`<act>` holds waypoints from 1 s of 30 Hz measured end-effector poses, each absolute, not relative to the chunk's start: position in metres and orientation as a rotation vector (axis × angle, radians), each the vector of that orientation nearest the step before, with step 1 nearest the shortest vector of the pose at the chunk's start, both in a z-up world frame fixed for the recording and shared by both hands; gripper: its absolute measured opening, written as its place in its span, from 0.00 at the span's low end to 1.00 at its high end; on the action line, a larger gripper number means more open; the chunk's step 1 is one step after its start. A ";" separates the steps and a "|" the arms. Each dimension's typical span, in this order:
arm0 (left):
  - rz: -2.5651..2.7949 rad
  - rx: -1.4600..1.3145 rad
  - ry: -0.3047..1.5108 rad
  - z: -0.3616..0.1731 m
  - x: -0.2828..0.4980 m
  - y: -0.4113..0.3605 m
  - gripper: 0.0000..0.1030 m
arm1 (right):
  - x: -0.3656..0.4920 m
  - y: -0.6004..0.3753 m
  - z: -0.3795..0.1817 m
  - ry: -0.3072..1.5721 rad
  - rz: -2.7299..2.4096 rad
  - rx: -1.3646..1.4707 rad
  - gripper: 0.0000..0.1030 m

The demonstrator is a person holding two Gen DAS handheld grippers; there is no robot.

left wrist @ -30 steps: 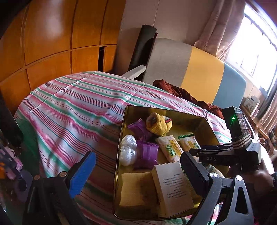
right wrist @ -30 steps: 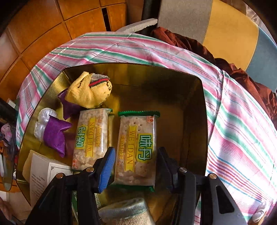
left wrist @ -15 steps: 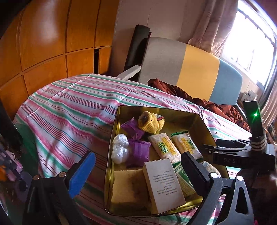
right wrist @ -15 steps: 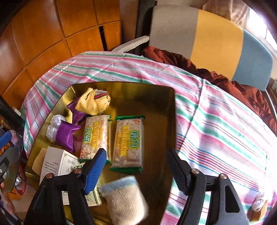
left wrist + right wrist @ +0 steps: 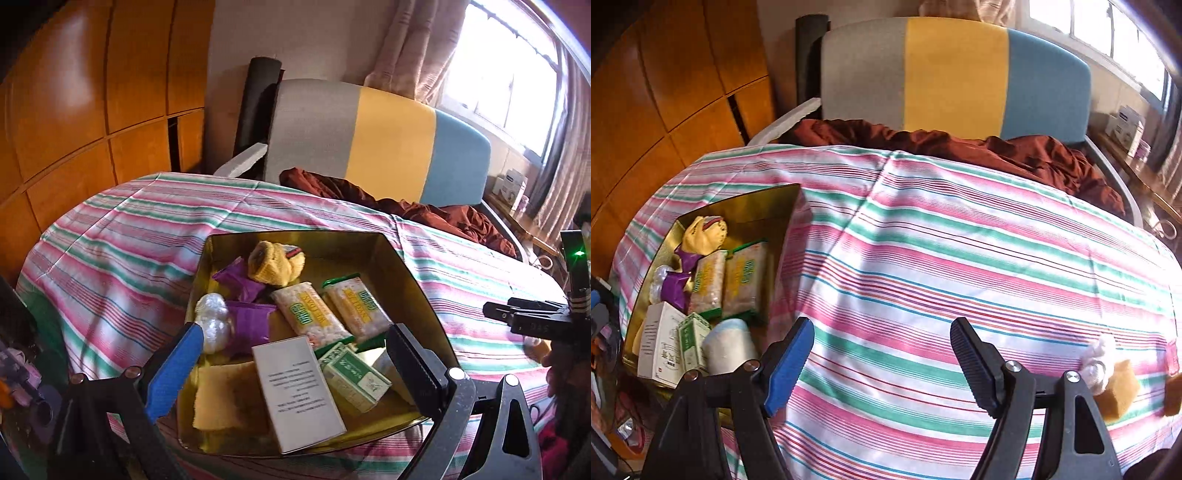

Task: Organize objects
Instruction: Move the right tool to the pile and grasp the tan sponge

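Note:
A gold metal tin point(image 5: 317, 236) sits on the striped tablecloth point(image 5: 122, 240). It holds a yellow knit toy point(image 5: 275, 264), purple packets point(image 5: 249, 325), a white bag point(image 5: 214, 326), two cracker packs point(image 5: 332, 314), a white box point(image 5: 297, 391), a green box point(image 5: 354, 374) and a yellow sponge point(image 5: 225, 398). My left gripper point(image 5: 295, 373) is open and empty over the tin's near end. My right gripper point(image 5: 882, 363) is open and empty above the cloth, right of the tin point(image 5: 783, 192). A rolled sock point(image 5: 729, 345) lies in the tin's near corner. Brown sponge pieces point(image 5: 1119, 389) and a white bag point(image 5: 1097, 358) lie right of it.
A grey, yellow and blue chair point(image 5: 369, 140) with dark red cloth point(image 5: 424, 210) on it stands behind the table. Orange wood panels point(image 5: 92, 92) line the left wall. Clutter point(image 5: 18, 376) lies off the table's left edge. A bright window point(image 5: 509, 62) is far right.
My right gripper let the rolled sock drop into the tin, then pulled back and swung right over the cloth. My left gripper drew back and rose a little.

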State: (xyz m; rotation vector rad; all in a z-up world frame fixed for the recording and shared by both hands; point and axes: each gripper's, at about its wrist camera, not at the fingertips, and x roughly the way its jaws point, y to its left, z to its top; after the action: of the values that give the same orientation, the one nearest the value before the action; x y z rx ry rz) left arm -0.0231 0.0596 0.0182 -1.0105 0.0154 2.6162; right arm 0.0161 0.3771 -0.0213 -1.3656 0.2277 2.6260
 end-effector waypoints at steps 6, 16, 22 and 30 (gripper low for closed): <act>2.557 -0.981 0.094 0.024 -0.018 0.092 0.97 | 0.048 0.449 -0.020 0.299 2.484 -1.294 0.76; 2.386 -0.939 0.215 0.027 -0.006 0.165 0.97 | 0.109 0.578 -0.035 0.621 2.188 -1.117 0.77; 2.270 -0.940 0.261 0.025 0.000 0.220 0.97 | 0.138 0.618 -0.064 0.945 2.001 -1.085 0.81; 2.141 -0.982 0.339 0.005 0.009 0.279 0.97 | 0.135 0.624 -0.091 0.963 1.874 -1.213 0.80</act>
State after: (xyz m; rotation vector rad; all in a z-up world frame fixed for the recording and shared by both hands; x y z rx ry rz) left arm 0.0091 0.2794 0.0051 -0.9820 0.3390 2.1409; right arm 0.1353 0.6235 -0.0909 -1.2130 0.9628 1.8745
